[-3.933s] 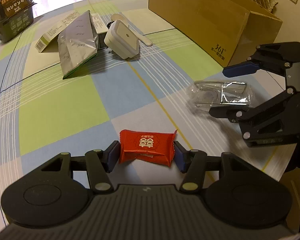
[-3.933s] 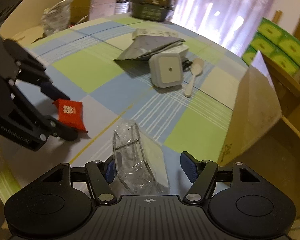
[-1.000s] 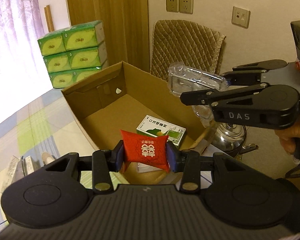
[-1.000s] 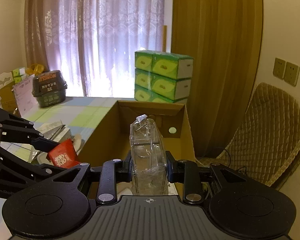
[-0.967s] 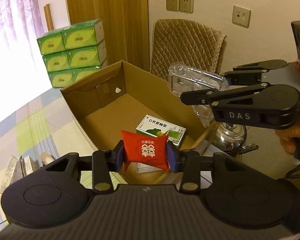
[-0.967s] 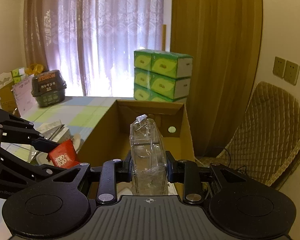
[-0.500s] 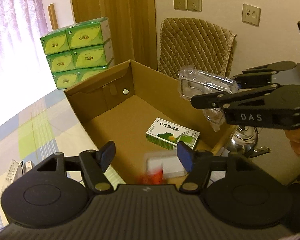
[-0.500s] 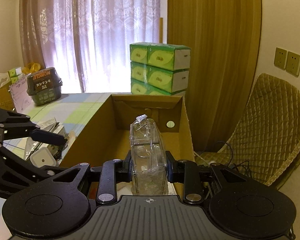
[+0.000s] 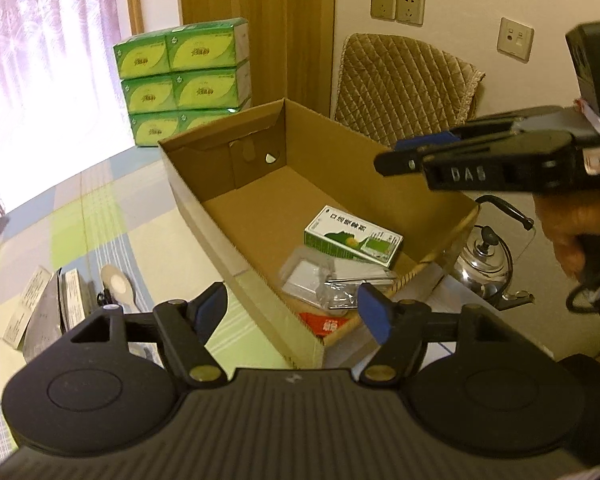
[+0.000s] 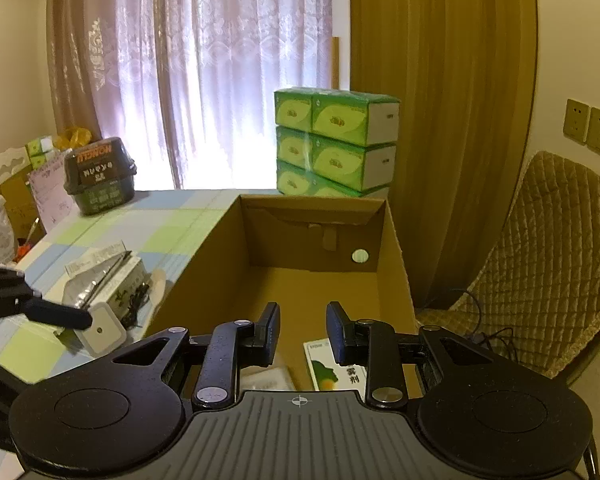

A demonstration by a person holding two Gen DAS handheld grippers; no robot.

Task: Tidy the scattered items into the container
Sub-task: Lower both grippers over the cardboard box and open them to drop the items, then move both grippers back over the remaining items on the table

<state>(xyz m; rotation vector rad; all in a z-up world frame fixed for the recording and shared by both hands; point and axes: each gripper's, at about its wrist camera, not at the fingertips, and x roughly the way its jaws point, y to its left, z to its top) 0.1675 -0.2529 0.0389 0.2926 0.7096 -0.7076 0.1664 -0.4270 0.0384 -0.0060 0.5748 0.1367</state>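
Note:
The brown cardboard box (image 9: 204,216) stands open at the table's edge. Inside it lie a green and white carton (image 9: 352,238), the clear plastic packet (image 9: 324,284) and the red packet (image 9: 326,324), partly hidden by the box's near corner. My left gripper (image 9: 292,306) hovers open over that near corner, nothing between its fingers. My right gripper (image 10: 302,332) is open above the box (image 10: 396,248), empty, and appears from the side (image 9: 404,152) in the left wrist view. On the table remain a white square adapter (image 10: 102,330), a white spoon (image 9: 116,282) and silver pouches with flat cartons (image 10: 104,276).
Stacked green tissue boxes (image 9: 184,76) stand behind the box. A quilted chair (image 10: 556,256) and a steel kettle (image 9: 484,264) sit beyond the table's edge. A dark tub (image 10: 98,178) rests at the table's far side. A hand (image 9: 576,224) holds the right gripper.
Both grippers rose from the table to above the box. The left one opened and dropped the red packet in; the right one then opened and the clear packet fell in too.

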